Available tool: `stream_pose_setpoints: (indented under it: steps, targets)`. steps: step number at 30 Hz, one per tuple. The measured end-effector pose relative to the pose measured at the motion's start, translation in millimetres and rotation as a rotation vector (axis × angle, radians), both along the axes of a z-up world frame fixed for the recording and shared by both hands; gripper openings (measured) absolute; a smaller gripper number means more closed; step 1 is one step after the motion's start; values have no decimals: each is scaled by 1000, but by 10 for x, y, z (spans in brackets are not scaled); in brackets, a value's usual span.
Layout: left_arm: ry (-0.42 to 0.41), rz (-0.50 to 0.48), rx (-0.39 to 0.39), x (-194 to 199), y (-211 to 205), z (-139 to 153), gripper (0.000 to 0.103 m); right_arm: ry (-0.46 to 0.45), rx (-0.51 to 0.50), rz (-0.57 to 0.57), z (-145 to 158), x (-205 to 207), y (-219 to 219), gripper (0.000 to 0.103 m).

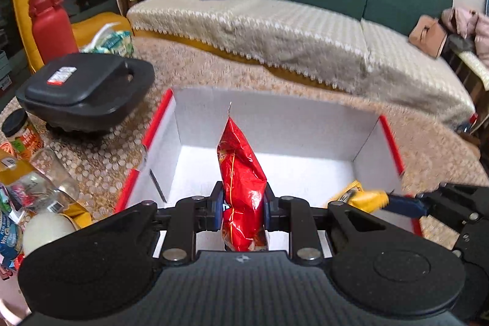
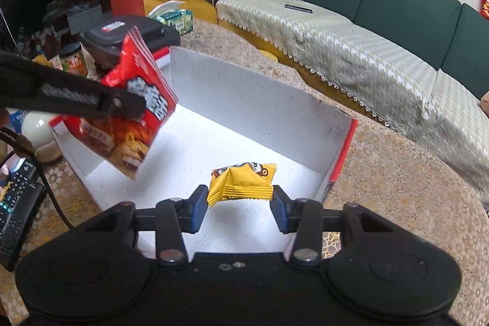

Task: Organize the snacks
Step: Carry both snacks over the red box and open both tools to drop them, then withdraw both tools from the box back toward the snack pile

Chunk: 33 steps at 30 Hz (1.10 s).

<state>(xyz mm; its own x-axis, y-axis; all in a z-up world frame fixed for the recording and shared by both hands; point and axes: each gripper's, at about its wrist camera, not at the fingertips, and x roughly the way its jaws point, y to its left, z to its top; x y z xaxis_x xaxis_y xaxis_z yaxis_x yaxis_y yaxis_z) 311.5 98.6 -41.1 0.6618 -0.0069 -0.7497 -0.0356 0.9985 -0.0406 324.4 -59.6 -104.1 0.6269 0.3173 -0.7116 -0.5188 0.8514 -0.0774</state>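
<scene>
My left gripper (image 1: 243,205) pinches the red snack bag (image 1: 241,185) above the white box (image 1: 275,115); my right gripper (image 2: 240,208) clamps the yellow packet (image 2: 241,182) over the box's floor. Letting go too high, the tall bag may topple across the packet or catch the box wall.

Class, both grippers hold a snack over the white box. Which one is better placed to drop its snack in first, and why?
Probably the right gripper: its yellow packet hangs low over bare floor of the box. The left gripper holds the red bag higher, near the box's edge.
</scene>
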Motion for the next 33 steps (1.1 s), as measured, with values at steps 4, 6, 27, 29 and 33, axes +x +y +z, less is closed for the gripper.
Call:
stream_pose_setpoints:
  steps: [4, 6, 27, 29, 33]
  targets:
    - [55, -13, 11, 68, -65, -145, 23, 12, -13, 9, -45, 24, 24, 43]
    - [71, -19, 18, 78, -87, -192, 24, 15, -11, 13, -51, 14, 30, 43]
    - [-20, -32, -31, -521, -88, 330, 63, 17, 150, -22, 484, -384, -402, 46]
    - [-32, -38, -36, -635, -97, 400, 63, 13, 159, -21, 536, -462, -431, 48]
    - [-63, -52, -33, -862, -162, 526, 67, -1, 185, -17, 636, -644, -501, 56]
